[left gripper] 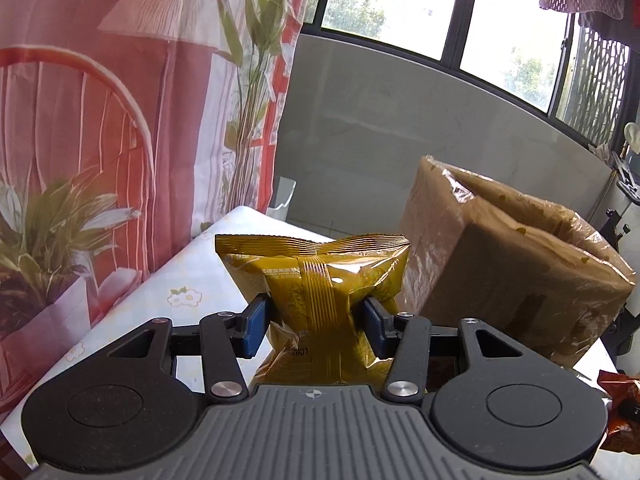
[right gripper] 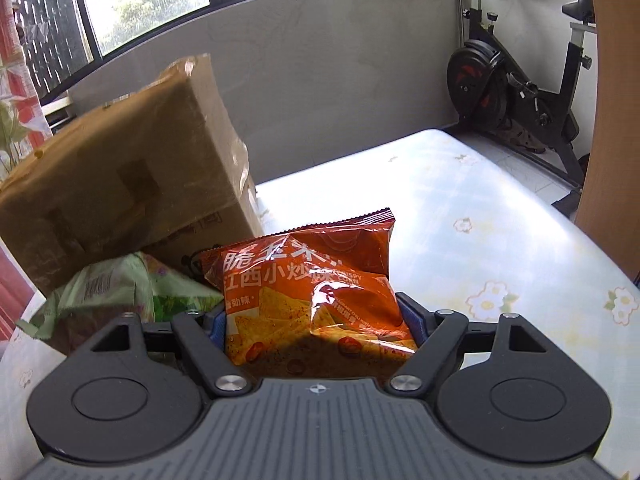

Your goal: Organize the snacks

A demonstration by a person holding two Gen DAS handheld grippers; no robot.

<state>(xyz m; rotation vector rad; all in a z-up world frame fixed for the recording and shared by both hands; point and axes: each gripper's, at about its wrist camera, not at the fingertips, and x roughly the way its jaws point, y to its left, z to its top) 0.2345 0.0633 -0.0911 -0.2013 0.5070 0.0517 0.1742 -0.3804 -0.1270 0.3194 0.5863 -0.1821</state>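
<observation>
Item 1. Curtain [left gripper: 100, 140]: printed fabric in pink and red with a leaf pattern, hanging at the far left beside my tabletop [left gripper: 188, 276], which carries a glossy white cover with small flowers.

Item 2. Left hand-held gripper [left gripper: 316, 322]: closed on the yellow bag [left gripper: 316, 280]. The blue pads [left gripper: 254, 330] pinch it at the waist, so the foil bulges above and below. I judge it is held upright and raised, ready for the box. Crinkled metallic film, ribbed back seam, crimped top edge.

Item 3. Box [left gripper: 500, 264]: brown cardboard under wrinkled clear tape, top open, just right of the yellow bag. It looks like the destination for the snacks.

Item 4. Green bag [right gripper: 120, 292]: pale, soft, crumpled film, lying at the foot of the box as seen from the right wrist. Not yet collected.

Item 5. Right hand-held gripper [right gripper: 316, 320]: clamped on the red bag [right gripper: 312, 284], whose lower half sits between the fingers. Shiny orange-red film printed with chips and white characters, puffed, serrated top edge. Held just right of the box, probably next in.

Item 6. Exercise bike [right gripper: 520, 80]: black metal, on the floor beyond the tabletop, far right.
</observation>
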